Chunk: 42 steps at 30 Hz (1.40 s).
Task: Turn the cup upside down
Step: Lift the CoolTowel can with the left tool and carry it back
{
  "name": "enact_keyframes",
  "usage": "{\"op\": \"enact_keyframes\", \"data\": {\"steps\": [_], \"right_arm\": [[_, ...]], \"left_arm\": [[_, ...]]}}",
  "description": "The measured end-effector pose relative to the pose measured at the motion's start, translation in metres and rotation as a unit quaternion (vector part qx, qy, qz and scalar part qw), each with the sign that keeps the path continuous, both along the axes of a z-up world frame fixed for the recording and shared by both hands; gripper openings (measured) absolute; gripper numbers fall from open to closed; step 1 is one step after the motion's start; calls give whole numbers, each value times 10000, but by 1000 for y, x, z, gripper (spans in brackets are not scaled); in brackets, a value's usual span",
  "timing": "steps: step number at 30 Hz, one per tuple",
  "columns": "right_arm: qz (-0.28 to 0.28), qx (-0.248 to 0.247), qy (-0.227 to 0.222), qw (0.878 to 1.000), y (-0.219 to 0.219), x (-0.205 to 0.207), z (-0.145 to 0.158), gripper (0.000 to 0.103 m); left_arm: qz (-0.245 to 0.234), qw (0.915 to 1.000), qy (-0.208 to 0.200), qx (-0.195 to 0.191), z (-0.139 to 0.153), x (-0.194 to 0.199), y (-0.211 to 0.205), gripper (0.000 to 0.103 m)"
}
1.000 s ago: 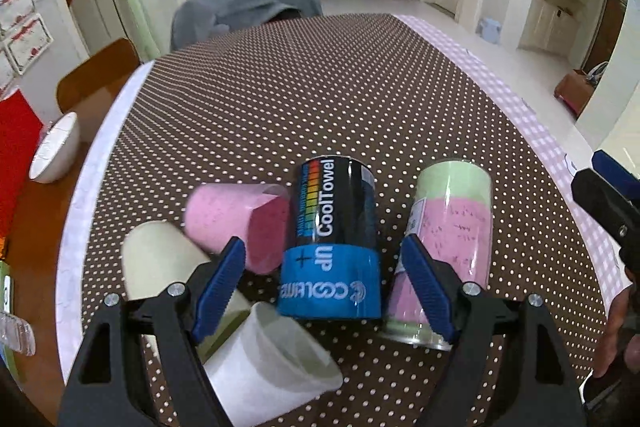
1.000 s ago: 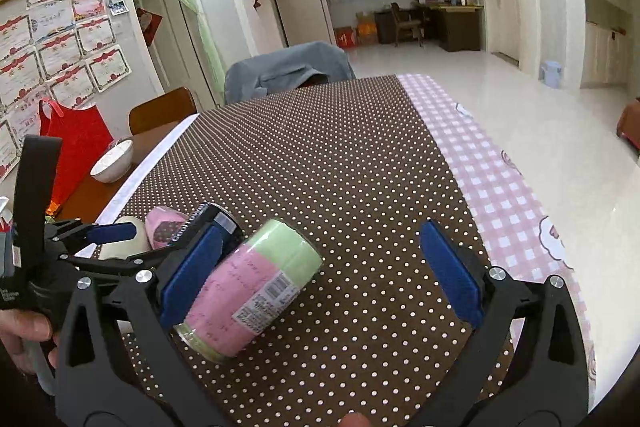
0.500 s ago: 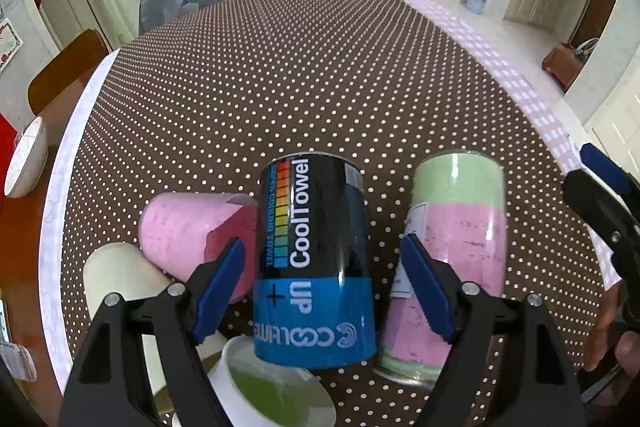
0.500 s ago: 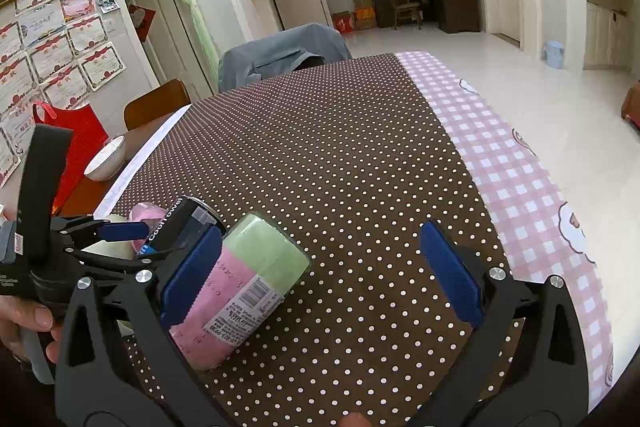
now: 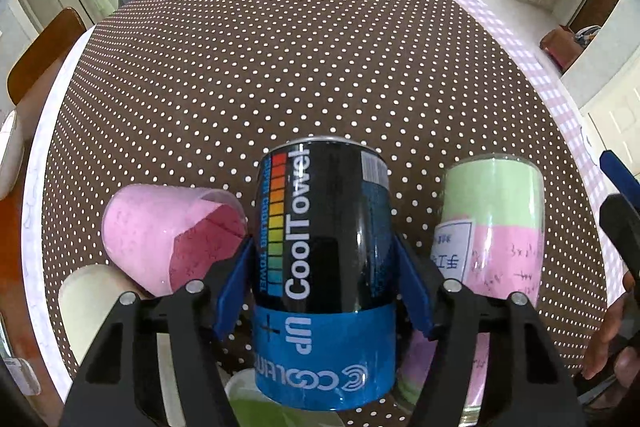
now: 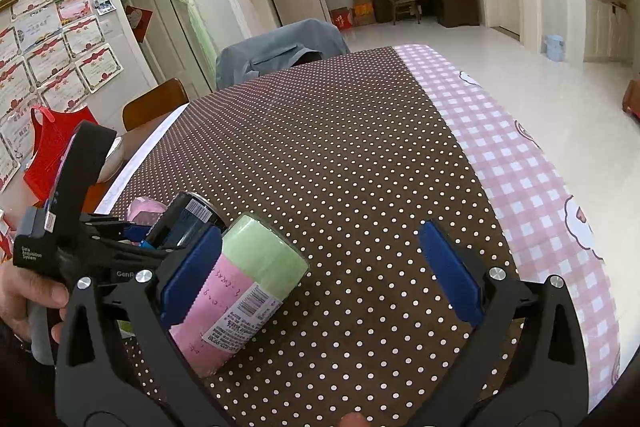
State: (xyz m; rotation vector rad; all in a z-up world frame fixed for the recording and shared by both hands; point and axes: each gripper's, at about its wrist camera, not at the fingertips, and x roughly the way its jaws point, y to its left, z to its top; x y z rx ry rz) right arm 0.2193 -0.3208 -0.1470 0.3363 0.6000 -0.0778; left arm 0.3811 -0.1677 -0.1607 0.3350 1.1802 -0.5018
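Note:
A black and blue "CoolTowel" can-shaped cup (image 5: 324, 267) lies tilted among other cups, its far end pointing away from me. My left gripper (image 5: 324, 283) is shut on its sides with the blue pads pressing it; this pair shows in the right wrist view as the cup (image 6: 188, 219) and the left gripper (image 6: 132, 235). A green and pink cup (image 5: 492, 227) lies on its side just to the right. My right gripper (image 6: 320, 273) stands open over the dotted cloth, its left pad beside that green and pink cup (image 6: 248, 279), nothing between its fingers.
A pink cup (image 5: 168, 227), a cream cup (image 5: 92, 299) and a white cup with a green inside (image 5: 256, 407) lie to the left of and below the can. The brown dotted tablecloth (image 6: 340, 155) stretches ahead, with a pink checked strip (image 6: 520, 167) at its right edge. A grey-draped chair (image 6: 280, 47) stands at the far end.
My left gripper moved forward and shut its fingers on the CoolTowel cup, which was between open fingers before. The right gripper stayed open and hardly moved.

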Motion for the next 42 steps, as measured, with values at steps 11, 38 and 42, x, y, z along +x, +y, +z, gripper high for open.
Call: {"op": "enact_keyframes", "data": {"steps": [11, 38, 42], "right_arm": [[15, 2, -53, 10000, 2, -7, 4, 97], [-161, -158, -506, 9985, 24, -66, 43, 97], [-109, -187, -615, 9979, 32, -79, 49, 97]], "left_arm": [[43, 9995, 227, 213, -4, 14, -12, 66], [240, 9926, -690, -965, 66, -38, 48, 65], [197, 9890, -949, -1120, 85, -65, 62, 65]]}}
